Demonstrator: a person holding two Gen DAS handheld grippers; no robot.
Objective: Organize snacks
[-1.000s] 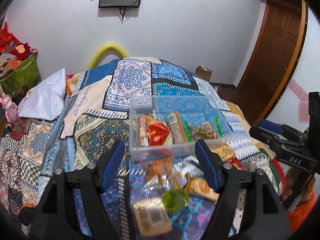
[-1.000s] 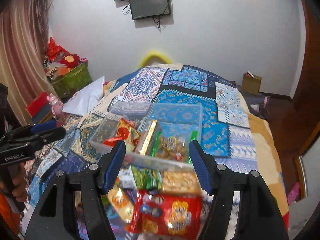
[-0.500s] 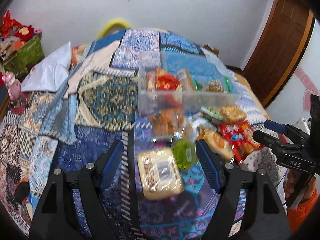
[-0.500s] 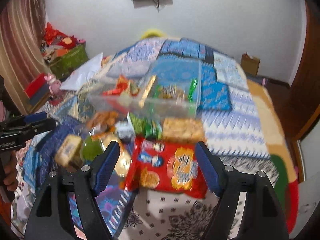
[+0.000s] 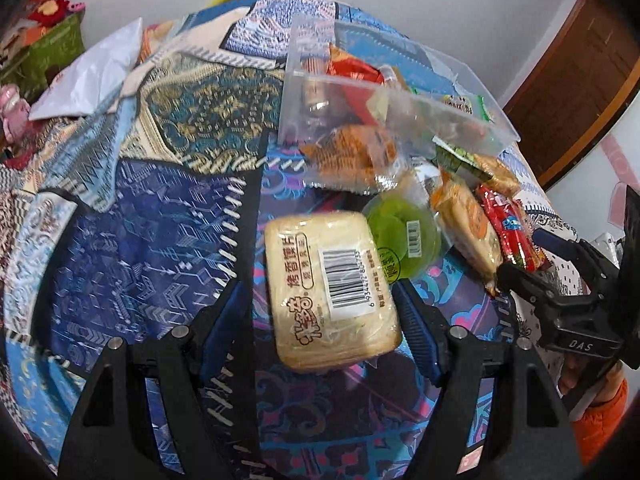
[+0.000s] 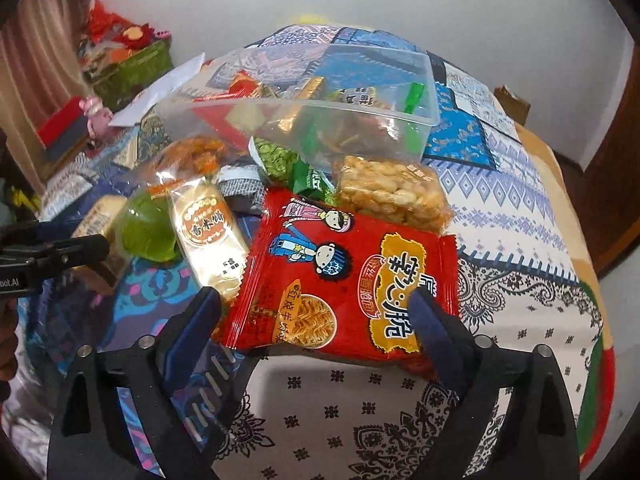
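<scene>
Loose snacks lie on a patterned bedspread before a clear plastic bin [image 5: 404, 108] that holds several packets; the bin also shows in the right wrist view [image 6: 360, 120]. My left gripper [image 5: 320, 300] is open, its fingers on either side of a pale toast-slice pack [image 5: 332, 288]. A green jelly cup [image 5: 400, 236] lies just right of that pack. My right gripper [image 6: 316, 308] is open, its fingers on either side of a red noodle-snack bag [image 6: 344, 276]. A peanut brittle block [image 6: 390, 194], a round cracker pack [image 6: 208, 228] and a green pea packet [image 6: 280, 160] lie beyond the bag.
A white pillow [image 5: 92, 76] and a green box of red items [image 6: 132, 64] sit at the far left. A brown door [image 5: 580, 80] stands at the right. The right gripper shows at the left wrist view's right edge [image 5: 532, 276].
Both grippers have moved down and forward toward the snack pile. The toast pack now sits between my left fingers and the red bag between my right fingers. Both stay open.
</scene>
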